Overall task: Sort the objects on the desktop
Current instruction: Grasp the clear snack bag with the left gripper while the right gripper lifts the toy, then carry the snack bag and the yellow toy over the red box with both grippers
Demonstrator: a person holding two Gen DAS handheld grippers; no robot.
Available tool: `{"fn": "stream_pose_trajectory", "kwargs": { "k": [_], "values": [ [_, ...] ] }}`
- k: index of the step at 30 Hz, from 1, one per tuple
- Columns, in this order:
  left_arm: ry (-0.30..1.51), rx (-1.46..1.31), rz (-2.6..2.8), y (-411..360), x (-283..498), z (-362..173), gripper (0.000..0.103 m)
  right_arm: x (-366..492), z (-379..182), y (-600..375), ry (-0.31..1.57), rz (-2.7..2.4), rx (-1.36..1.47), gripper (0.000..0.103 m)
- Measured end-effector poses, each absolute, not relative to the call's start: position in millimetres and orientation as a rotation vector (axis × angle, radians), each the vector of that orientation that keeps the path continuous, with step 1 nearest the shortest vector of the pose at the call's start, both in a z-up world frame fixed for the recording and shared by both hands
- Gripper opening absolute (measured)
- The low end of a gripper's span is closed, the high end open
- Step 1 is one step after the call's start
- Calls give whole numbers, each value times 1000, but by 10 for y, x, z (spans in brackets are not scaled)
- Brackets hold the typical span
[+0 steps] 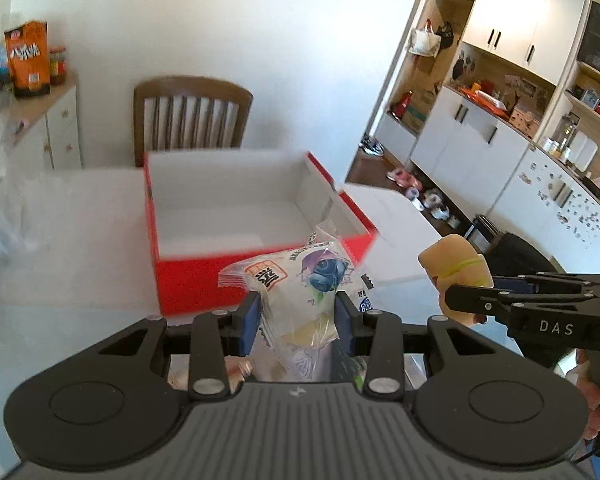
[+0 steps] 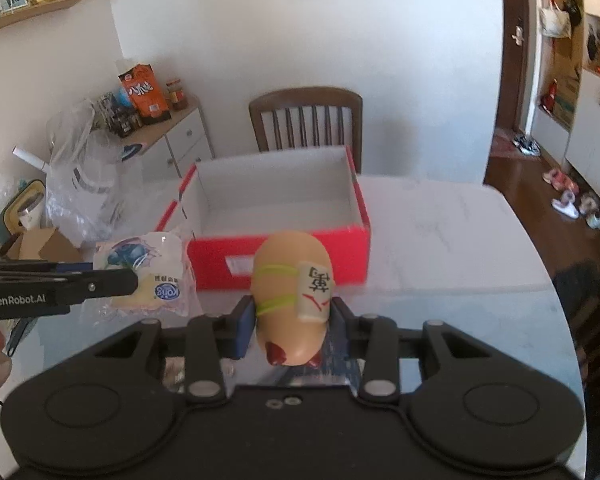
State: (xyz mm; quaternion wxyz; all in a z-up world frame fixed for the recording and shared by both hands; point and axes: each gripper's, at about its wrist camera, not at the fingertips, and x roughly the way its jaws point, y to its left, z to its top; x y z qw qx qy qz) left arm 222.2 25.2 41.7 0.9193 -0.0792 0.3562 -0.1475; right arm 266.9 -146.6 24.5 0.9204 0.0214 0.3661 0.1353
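Note:
My left gripper (image 1: 298, 320) is shut on a clear-wrapped snack packet (image 1: 300, 284) with a blueberry print, held above the table just short of the red box (image 1: 236, 280). The box is open, white inside and empty as far as I see. My right gripper (image 2: 292, 326) is shut on a tan squishy toy (image 2: 290, 292) with green bands and a mahjong tile, also in front of the red box (image 2: 352, 256). In the left wrist view the toy (image 1: 454, 272) and right gripper (image 1: 460, 296) hang at the right. The right wrist view has the packet (image 2: 156, 276) at the left.
A white marble table (image 2: 440, 232) carries the box. A wooden chair (image 2: 306, 118) stands behind it. Plastic bags (image 2: 84, 176) and a cardboard piece (image 2: 44, 244) crowd the table's left side. A side cabinet (image 2: 172, 136) with an orange bag stands behind them. A person's hand (image 1: 596, 396) holds the right gripper.

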Motion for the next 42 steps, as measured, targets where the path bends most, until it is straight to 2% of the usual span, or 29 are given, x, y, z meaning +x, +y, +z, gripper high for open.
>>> {"fn": "stream_pose_trajectory", "kwargs": {
  "k": [4, 5, 9, 10, 11, 12, 13, 18, 24, 25, 27, 29, 42],
  "values": [
    [724, -155, -291, 335, 2510, 468, 38, 2956, 289, -1305, 740, 281, 16, 39],
    [721, -149, -287, 351, 2583, 475, 33, 3016, 285, -1272, 740, 280, 12, 39],
    [718, -134, -271, 397, 2906, 462, 32, 3329, 214, -1181, 765, 262, 17, 39],
    [728, -124, -271, 395, 3004, 428, 30, 3410, 181, -1171, 779, 260, 26, 39],
    [739, -109, -274, 391, 3109, 387, 21, 3506, 135, -1154, 795, 256, 31, 39],
    [752, -101, -266, 397, 3223, 343, 17, 3608, 94, -1125, 806, 249, 24, 39],
    [772, -102, -252, 421, 3334, 310, 16, 3660, 63, -1123, 811, 241, 19, 39],
    [778, -57, -307, 535, 3356, 259, 16, 3777, -19, -1188, 815, 206, 62, 39],
    [858, 5, -359, 370, 3172, -83, 17, 3777, -91, -1167, 816, 208, 1, 39],
    [870, 6, -364, 350, 3151, -148, 20, 3791, -82, -1155, 814, 209, -7, 39],
    [890, -4, -369, 338, 3126, -258, 35, 3788, -78, -1144, 807, 213, -17, 39],
    [904, -26, -373, 322, 3093, -344, 78, 3798, -78, -1145, 808, 216, -15, 39],
    [1064, -117, -216, 96, 3348, -986, 85, 3854, -146, -1167, 814, 212, -21, 39]
  ]
}}
